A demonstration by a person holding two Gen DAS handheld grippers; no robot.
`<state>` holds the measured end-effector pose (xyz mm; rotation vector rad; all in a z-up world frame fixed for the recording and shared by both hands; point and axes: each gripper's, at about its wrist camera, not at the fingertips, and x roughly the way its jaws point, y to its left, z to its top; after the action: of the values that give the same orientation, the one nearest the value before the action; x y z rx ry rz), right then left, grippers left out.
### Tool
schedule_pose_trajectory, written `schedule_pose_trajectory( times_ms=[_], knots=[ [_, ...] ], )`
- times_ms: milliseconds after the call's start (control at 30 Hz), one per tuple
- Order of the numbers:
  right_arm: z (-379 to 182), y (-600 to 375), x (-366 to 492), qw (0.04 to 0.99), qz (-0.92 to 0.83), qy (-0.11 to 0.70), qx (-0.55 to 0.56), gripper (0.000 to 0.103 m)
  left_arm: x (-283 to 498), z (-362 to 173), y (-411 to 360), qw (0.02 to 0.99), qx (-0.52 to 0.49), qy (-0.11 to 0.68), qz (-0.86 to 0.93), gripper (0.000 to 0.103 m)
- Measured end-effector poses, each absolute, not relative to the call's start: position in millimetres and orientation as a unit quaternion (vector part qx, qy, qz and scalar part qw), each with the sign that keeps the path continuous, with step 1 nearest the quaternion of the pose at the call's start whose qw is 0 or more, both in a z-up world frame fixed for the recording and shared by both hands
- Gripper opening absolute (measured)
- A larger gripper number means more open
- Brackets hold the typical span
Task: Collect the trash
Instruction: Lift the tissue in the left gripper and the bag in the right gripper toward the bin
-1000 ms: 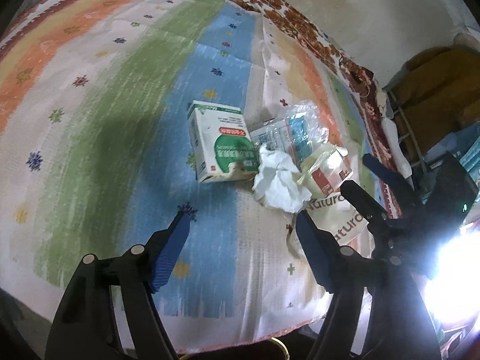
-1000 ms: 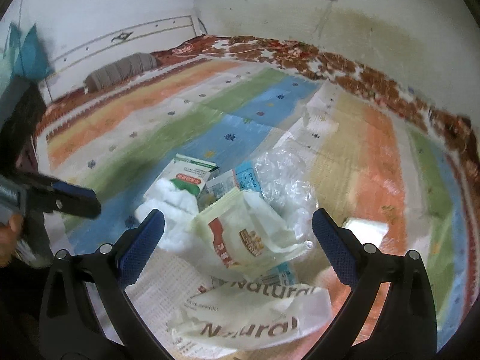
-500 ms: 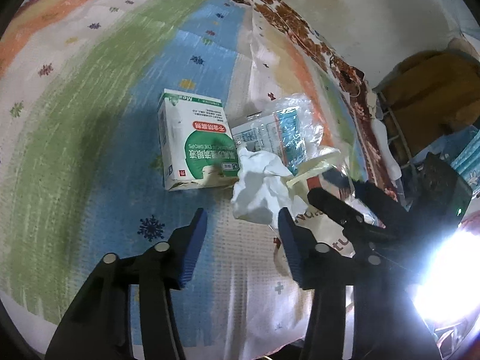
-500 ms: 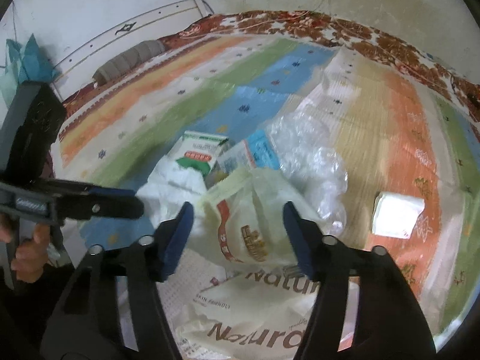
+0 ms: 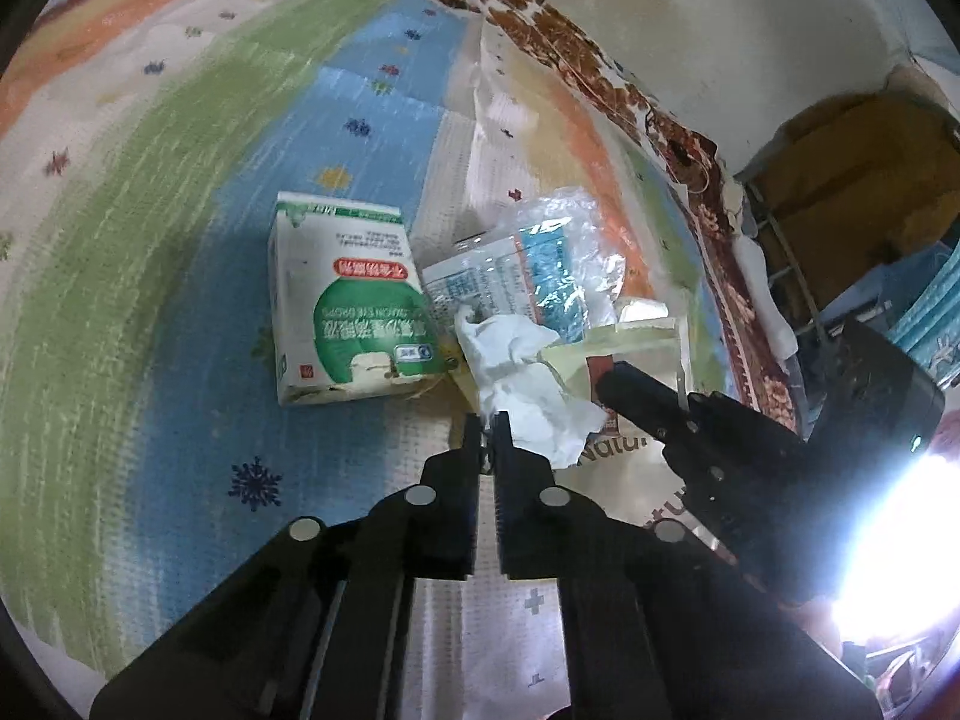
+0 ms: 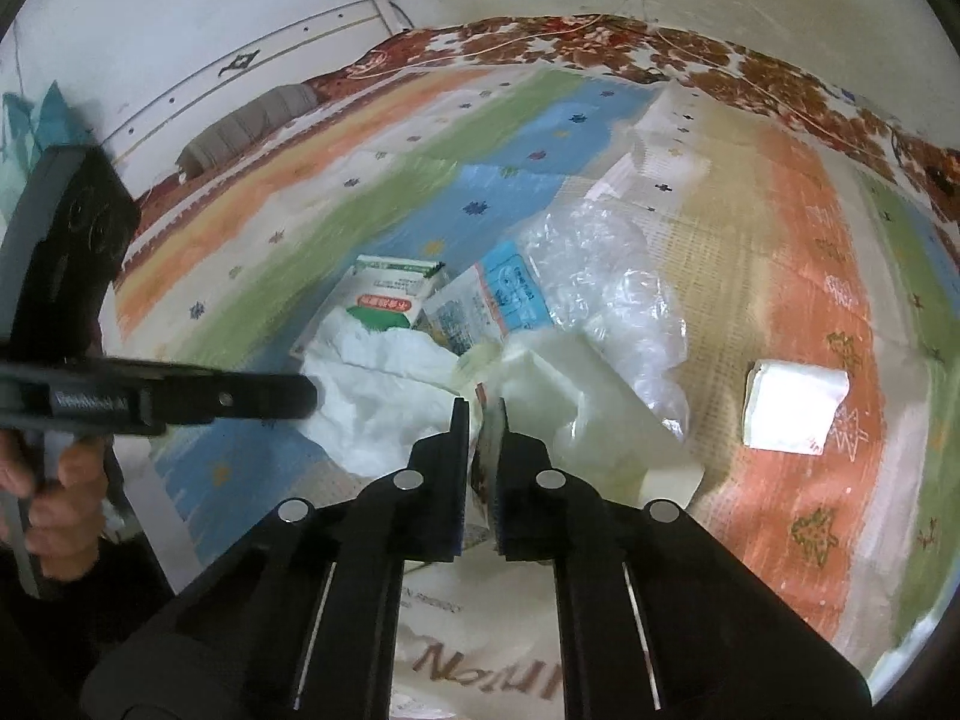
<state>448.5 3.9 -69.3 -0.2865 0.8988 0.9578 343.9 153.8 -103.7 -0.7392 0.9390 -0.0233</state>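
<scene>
left wrist: claw on tissue

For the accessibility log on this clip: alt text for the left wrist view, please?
The left tool is closed, its tips at the edge of a crumpled white tissue in a small trash pile on a striped mat. A green-and-white carton lies left of the tissue, clear plastic packaging behind it, and the right tool enters from the right.

striped bedspread under carton, tissue, wrappers, perhaps a folded napkin
</scene>
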Motion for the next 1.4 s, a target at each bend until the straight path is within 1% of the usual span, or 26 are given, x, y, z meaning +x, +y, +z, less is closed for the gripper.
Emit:
schedule_pose_trajectory(
  times_ms=[133, 367, 533, 833, 1033, 1400],
  knots=[
    [-59.5, -0.7, 448.9, 0.782, 0.44, 0.427, -0.111, 0.003, 341.9, -87.1, 150.7, 0.834, -0.343, 0.432, -0.01, 0.001],
    [-38.6, -19.4, 442.9, 0.791, 0.4, 0.451, -0.101, 0.003, 324.9, -55.5, 151.2, 0.838, -0.348, 0.42, -0.003, 0.001],
    [-18.8, -29.6, 431.6, 0.799, 0.375, 0.464, -0.074, 0.002, 305.9, -30.8, 144.4, 0.848, -0.326, 0.418, -0.016, 0.001],
    [16.9, -34.0, 379.0, 0.811, 0.378, 0.437, -0.087, 0.001, 275.7, 13.5, 135.3, 0.87, -0.289, 0.398, -0.027, 0.001],
    [21.5, -46.6, 347.7, 0.815, 0.374, 0.433, -0.095, 0.001, 255.1, 34.1, 128.6, 0.875, -0.281, 0.393, -0.043, 0.001],
    [42.7, -61.3, 300.9, 0.824, 0.376, 0.412, -0.098, 0.001, 221.6, 51.0, 112.8, 0.885, -0.239, 0.399, -0.036, 0.001]
  ],
)
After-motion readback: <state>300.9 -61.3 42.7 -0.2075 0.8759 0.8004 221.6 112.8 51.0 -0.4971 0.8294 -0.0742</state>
